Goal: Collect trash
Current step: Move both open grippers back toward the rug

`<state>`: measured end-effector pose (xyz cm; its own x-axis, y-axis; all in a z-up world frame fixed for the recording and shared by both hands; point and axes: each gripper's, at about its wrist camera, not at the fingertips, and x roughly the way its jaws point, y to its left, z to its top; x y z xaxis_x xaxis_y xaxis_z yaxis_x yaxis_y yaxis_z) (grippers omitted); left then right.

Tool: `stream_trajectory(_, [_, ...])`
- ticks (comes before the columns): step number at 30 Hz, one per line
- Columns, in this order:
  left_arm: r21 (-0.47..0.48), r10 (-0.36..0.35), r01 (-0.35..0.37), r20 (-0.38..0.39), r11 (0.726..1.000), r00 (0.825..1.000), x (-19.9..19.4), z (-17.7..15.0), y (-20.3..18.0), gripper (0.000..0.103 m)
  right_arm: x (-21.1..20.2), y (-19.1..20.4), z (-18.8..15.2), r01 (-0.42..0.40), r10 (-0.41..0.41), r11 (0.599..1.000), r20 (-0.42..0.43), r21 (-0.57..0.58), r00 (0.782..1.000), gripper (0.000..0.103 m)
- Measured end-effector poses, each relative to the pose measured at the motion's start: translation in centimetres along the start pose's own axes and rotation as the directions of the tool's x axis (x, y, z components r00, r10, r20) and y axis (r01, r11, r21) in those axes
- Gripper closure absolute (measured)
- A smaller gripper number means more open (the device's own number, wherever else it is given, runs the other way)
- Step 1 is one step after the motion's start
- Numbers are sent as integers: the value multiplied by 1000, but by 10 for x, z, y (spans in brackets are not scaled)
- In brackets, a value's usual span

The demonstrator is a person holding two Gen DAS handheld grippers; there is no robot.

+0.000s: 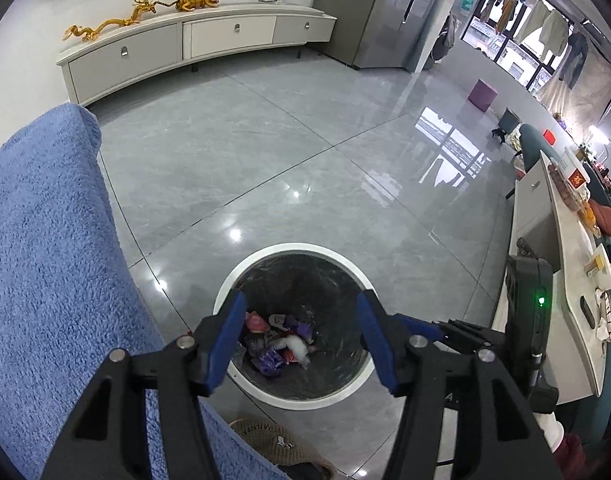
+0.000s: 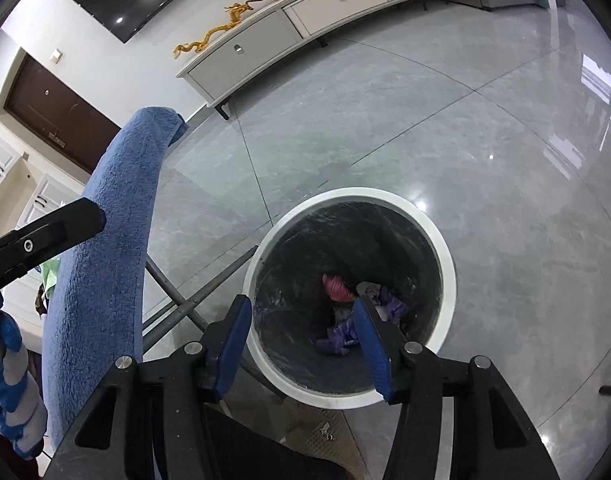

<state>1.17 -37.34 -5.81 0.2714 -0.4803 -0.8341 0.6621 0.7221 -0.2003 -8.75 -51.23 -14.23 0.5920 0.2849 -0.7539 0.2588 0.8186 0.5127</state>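
A round white trash bin [image 1: 293, 249] with a black liner stands on the grey floor, also in the right wrist view [image 2: 445, 248]. Crumpled wrappers [image 1: 279, 346], pink, purple and white, lie at its bottom; they show in the right wrist view [image 2: 339, 322] too. My left gripper [image 1: 301, 344] is open and empty, held above the bin's mouth. My right gripper [image 2: 301, 350] is open and empty above the bin's near rim. The right gripper's body [image 1: 525, 304] shows at the right of the left wrist view.
A blue towel-covered surface [image 1: 45, 248] is at the left, on folding metal legs [image 2: 177, 300]. A white TV cabinet [image 1: 193, 40] lines the far wall. A white table [image 1: 565, 264] with items is at the right. A woven slipper [image 1: 281, 444] lies near the bin.
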Motion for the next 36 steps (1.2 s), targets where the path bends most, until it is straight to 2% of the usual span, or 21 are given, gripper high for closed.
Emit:
stream_trajectory(7, [14,19,-19,42,1000,999,-26,-4,5,47,-20,-4,-2,-4,2,1000,34,31,999,51])
stream_trajectory(12, [3,55,-55,106,998,993,-59,-9,16,47,-41,7,-1,-15,13,1000,82,24,997,51])
stream_trajectory(16, [-19,100,-98,166,995,981,-92,-17,32,46,-68,29,-3,-41,42,999,131,-16,990,51])
stream_trajectory(19, [-50,135,-127,212,991,968,-120,-26,49,38,-86,49,-4,-64,72,997,165,-51,984,51])
stream_trajectory(23, [-83,169,-152,268,985,948,-156,-39,72,36,-109,85,-5,-86,109,989,202,-119,973,50])
stream_trajectory(29, [-167,255,-208,346,964,903,-218,-70,123,36,-126,152,-5,-111,163,963,203,-247,965,49])
stream_trajectory(33, [-257,332,-245,387,935,860,-259,-91,170,36,-128,206,-3,-127,202,927,183,-354,962,49])
stream_trajectory(36, [-335,403,-278,403,900,822,-289,-104,209,36,-128,246,-4,-146,236,893,167,-425,957,49])
